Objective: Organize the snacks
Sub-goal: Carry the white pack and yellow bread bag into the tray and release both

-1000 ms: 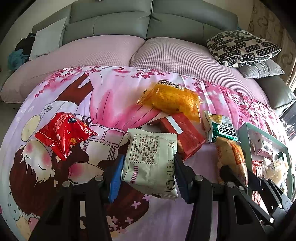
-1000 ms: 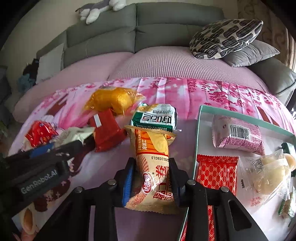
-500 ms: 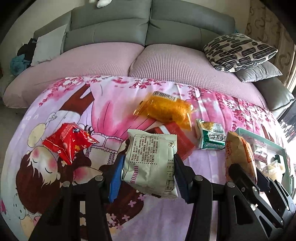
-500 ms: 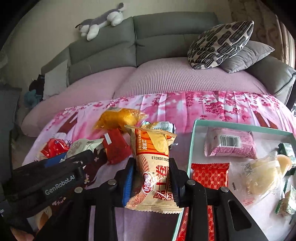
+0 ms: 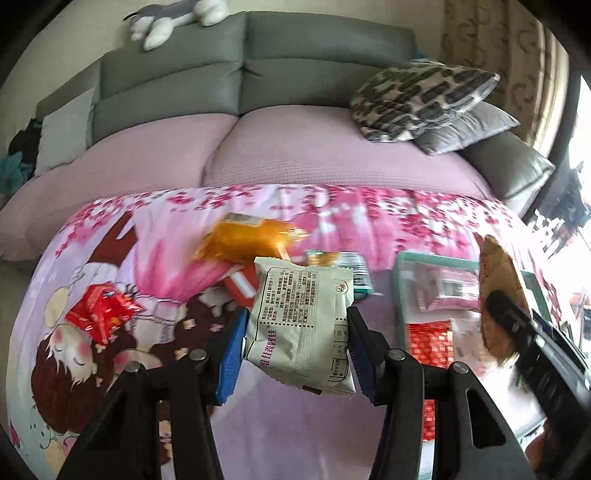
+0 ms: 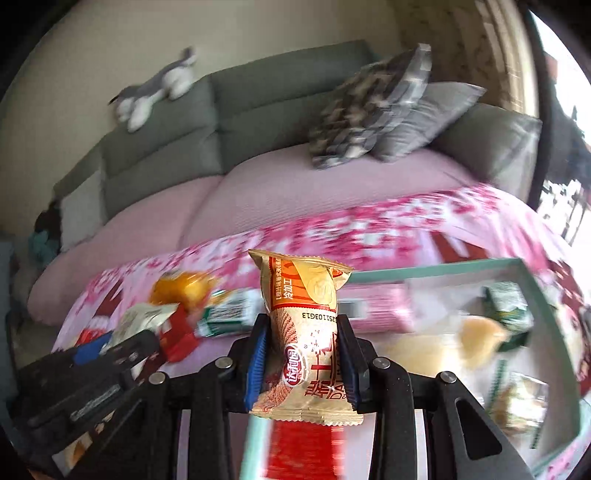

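My left gripper [image 5: 295, 350] is shut on a white snack packet [image 5: 301, 325] with printed text, held above the pink cartoon blanket [image 5: 332, 218]. My right gripper [image 6: 301, 354] is shut on an orange-and-tan snack packet [image 6: 303, 332], held over the left edge of the teal-rimmed tray [image 6: 424, 271]. The tray holds a pink packet [image 6: 380, 308], a red packet [image 6: 306, 446], a green packet [image 6: 506, 304] and pale clear-wrapped snacks [image 6: 476, 338]. On the blanket lie an orange bag [image 5: 247, 240], a red packet [image 5: 101, 314], a red box [image 5: 242, 284] and a green packet [image 5: 351, 266].
A grey sofa [image 5: 240, 74] with a patterned cushion [image 5: 421, 96], a grey cushion [image 5: 465, 129] and a plush toy [image 5: 173, 18] stands behind. The right gripper shows at the right of the left wrist view [image 5: 517, 328]. The tray also shows there [image 5: 402, 266].
Both grippers have risen and moved right with their packets. The right gripper now hangs over the tray's left edge; the views are motion-blurred.
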`<state>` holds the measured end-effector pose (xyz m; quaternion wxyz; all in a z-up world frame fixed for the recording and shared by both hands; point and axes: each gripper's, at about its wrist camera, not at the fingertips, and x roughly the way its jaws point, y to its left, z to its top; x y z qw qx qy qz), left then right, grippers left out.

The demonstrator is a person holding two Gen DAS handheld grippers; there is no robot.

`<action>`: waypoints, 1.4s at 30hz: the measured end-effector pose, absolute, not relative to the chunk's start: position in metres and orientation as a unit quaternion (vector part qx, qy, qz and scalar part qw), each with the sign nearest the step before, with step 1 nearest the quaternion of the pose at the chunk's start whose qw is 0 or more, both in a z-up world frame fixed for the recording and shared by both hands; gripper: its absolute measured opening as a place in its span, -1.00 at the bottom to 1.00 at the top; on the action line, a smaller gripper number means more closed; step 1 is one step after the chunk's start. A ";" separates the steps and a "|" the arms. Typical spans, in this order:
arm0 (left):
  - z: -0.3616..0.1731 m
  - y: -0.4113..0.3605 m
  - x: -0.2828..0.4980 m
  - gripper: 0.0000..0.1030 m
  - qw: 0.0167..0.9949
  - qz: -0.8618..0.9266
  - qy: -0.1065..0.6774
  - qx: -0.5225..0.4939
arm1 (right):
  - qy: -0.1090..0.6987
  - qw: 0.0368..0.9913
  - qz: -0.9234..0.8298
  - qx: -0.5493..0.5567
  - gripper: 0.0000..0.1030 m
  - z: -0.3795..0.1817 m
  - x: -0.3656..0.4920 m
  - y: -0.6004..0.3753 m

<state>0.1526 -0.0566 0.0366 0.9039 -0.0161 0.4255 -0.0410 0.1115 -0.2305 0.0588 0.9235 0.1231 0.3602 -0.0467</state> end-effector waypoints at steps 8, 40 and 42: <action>0.035 -0.105 0.150 0.04 0.899 -0.088 0.430 0.006 | 0.343 0.916 -0.131 0.161 -0.28 0.066 0.093 -0.303; 0.001 -0.187 0.152 0.05 0.883 -0.134 0.446 0.056 | 0.392 0.872 -0.214 0.199 -0.27 0.036 0.073 -0.377; 0.000 -0.188 0.152 0.11 0.881 -0.134 0.450 0.058 | 0.395 0.871 -0.212 0.198 -0.26 0.036 0.074 -0.375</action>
